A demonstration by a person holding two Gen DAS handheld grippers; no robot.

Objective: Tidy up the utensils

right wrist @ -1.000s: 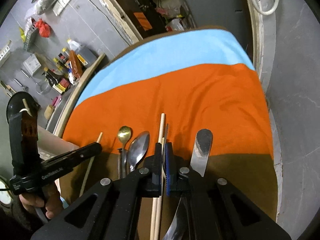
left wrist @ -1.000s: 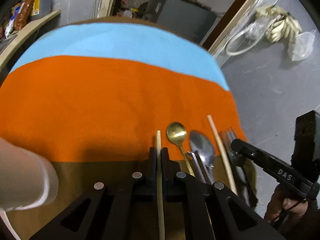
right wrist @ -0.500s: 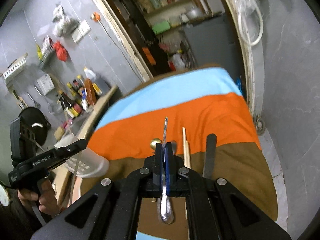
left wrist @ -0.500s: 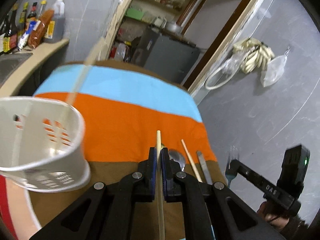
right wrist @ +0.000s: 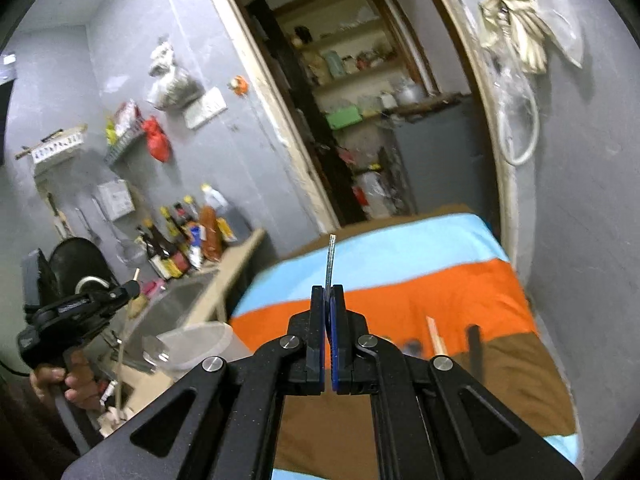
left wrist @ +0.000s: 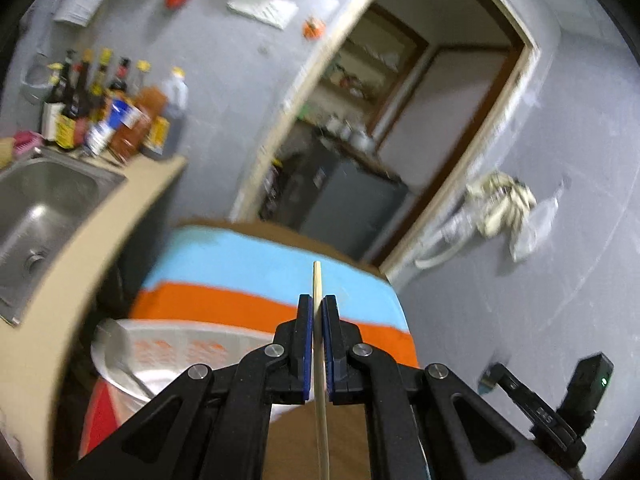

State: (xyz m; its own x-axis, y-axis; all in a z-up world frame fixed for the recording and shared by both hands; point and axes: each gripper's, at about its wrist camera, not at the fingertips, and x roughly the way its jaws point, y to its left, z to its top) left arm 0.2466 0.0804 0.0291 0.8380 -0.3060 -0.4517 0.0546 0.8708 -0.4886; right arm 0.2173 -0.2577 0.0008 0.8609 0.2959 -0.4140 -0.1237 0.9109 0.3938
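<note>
My left gripper (left wrist: 318, 312) is shut on a wooden chopstick (left wrist: 320, 380), held high above the striped cloth. The white perforated utensil holder (left wrist: 180, 344) stands below and left of it, with one utensil leaning inside. My right gripper (right wrist: 328, 304) is shut on a metal fork (right wrist: 330, 264), seen edge-on, also lifted above the table. The holder shows in the right wrist view (right wrist: 192, 344) at lower left. Another chopstick (right wrist: 436, 336) and a dark knife handle (right wrist: 474, 344) lie on the cloth to the right. The left gripper with its chopstick shows at far left (right wrist: 132, 288).
The table is covered by a blue, orange and brown cloth (left wrist: 248, 268). A steel sink (left wrist: 40, 208) and counter with sauce bottles (left wrist: 108, 108) stand to the left. A doorway with shelves (right wrist: 360, 92) is behind the table. The right gripper shows at lower right (left wrist: 492, 380).
Both grippers have risen well above the table with their utensils, and the views have tilted up toward the wall and doorway. The holder now sits lower in the left wrist view.
</note>
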